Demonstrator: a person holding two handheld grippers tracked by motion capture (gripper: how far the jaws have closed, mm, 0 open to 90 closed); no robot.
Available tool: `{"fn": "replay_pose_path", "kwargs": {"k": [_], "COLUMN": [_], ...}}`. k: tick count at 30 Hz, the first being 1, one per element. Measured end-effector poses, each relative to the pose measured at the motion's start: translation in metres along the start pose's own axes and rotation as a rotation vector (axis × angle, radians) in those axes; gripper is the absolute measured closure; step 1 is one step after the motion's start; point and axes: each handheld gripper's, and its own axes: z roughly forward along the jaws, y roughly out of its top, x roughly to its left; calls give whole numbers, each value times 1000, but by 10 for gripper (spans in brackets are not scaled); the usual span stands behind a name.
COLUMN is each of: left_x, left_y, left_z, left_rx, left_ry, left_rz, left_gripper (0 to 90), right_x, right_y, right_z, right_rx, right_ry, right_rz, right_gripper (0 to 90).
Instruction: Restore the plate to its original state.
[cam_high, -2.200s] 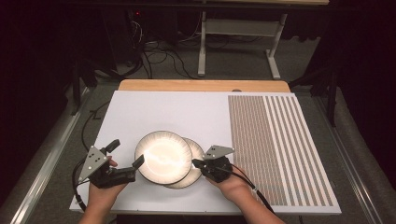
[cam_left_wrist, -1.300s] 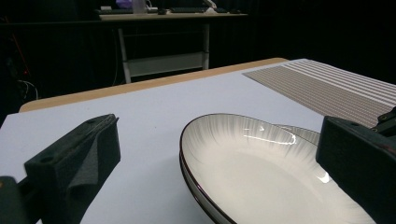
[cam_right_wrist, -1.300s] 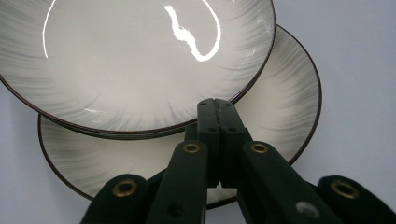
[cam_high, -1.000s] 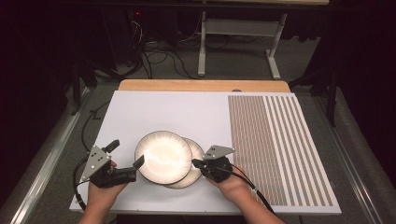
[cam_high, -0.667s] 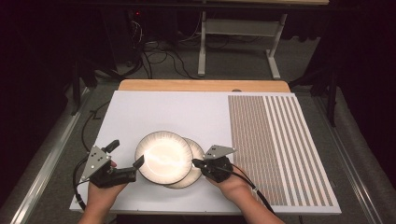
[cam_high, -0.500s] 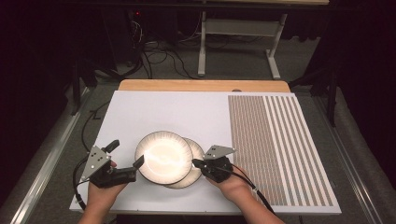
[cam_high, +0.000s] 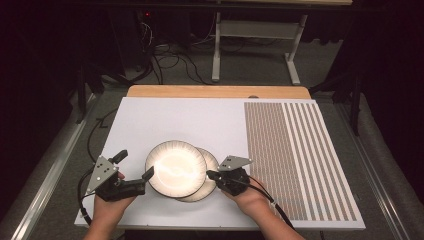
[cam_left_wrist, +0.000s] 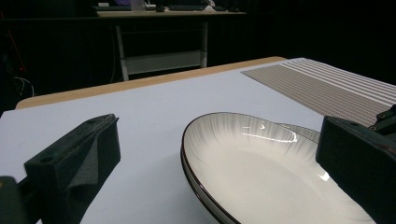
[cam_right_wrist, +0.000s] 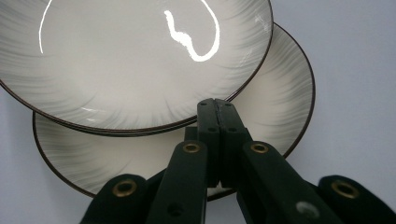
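1. Jaws of the right gripper (cam_right_wrist: 215, 105) are pressed together, flat face to flat face, with nothing between them; their tips lie over the rim of the lower plate (cam_right_wrist: 261, 121), right at the edge of the upper plate (cam_right_wrist: 135, 60). Whether they touch either plate I cannot tell.
2. Jaws of the left gripper (cam_high: 135, 165) are spread wide. One jaw reaches to the left rim of the upper plate (cam_high: 176, 168); the other stands clear over the bare bench (cam_high: 165, 120).
3. Two round plates sit near the front edge of the bench, left of its middle. Being round, they have no long axis of their own, but both lie flat, hollow side up, and the pair is offset: the upper one sits toward the left and back, the lower plate (cam_high: 210, 186) peeks out toward the right and front.
4. From the high view, both hands appear at the front edge, one on either side of the plates, and the striped mat (cam_high: 295, 155) covers the right part of the bench.
5. Seen through the left gripper view, the stack appears from the side: the upper plate (cam_left_wrist: 261, 163) rests on the other one, dark rim over dark rim, between the two spread jaws.
6. Looking through the right gripper view, grey streaks radiate across both plates, and a bright glare curls on the upper one.
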Motion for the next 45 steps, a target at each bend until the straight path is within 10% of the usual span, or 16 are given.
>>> {"fn": "replay_pose_path", "kwargs": {"k": [45], "left_x": [0], "left_y": [-1], "left_z": [1], "left_rx": [5], "left_ry": [-5], "left_rz": [3], "left_gripper": [5], "right_x": [-9], "right_y": [-2], "right_z": [-15], "right_rx": [-6], "right_ry": [-48], "right_rz": [13], "right_gripper": [900]}}
